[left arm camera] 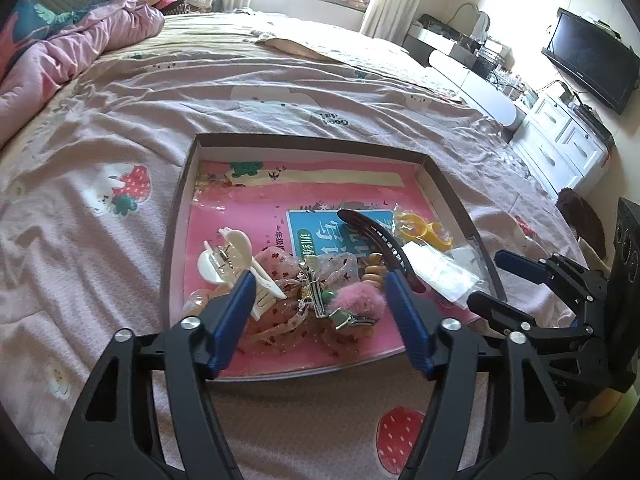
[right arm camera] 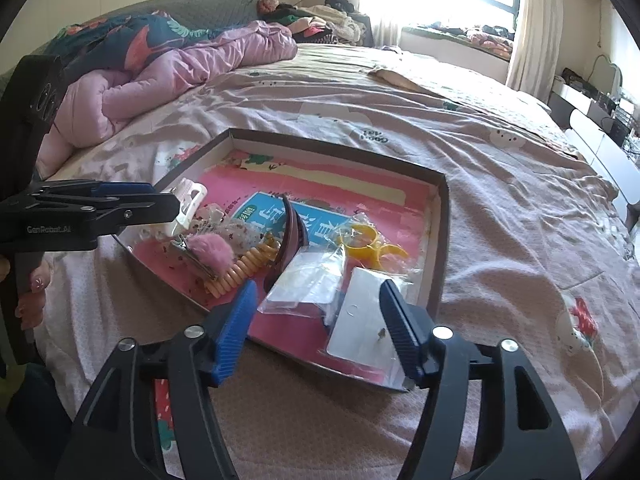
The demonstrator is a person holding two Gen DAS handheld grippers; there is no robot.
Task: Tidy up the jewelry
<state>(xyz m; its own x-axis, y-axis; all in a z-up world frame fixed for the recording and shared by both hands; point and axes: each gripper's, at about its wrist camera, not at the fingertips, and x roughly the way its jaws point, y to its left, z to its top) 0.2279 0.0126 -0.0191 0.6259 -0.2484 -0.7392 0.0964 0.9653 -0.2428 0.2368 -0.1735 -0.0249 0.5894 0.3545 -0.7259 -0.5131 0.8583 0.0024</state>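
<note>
A shallow brown box (left arm camera: 308,142) with a pink liner lies on the bed and holds a heap of hair accessories. In it are a white claw clip (left arm camera: 224,260), a pink pompom clip (left arm camera: 358,300), a peach spiral tie (left arm camera: 374,270), a dark curved clip (left arm camera: 380,240), a yellow piece in wrap (left arm camera: 420,232) and clear bags (left arm camera: 436,272). My left gripper (left arm camera: 319,280) hangs open above the heap, holding nothing. My right gripper (right arm camera: 318,288) stands open over the clear bags (right arm camera: 308,284) and a white card (right arm camera: 360,328) at the box's near corner (right arm camera: 440,240). Each gripper shows in the other's view: the right gripper (left arm camera: 486,280) and the left gripper (right arm camera: 166,196).
The box rests on a wrinkled pink strawberry-print sheet (left arm camera: 120,152). A pink quilt (right arm camera: 180,68) is bunched at the head of the bed. White drawers (left arm camera: 560,148) and a dark TV (left arm camera: 588,60) stand beside the bed. A person's hand (right arm camera: 32,284) grips the left tool's handle.
</note>
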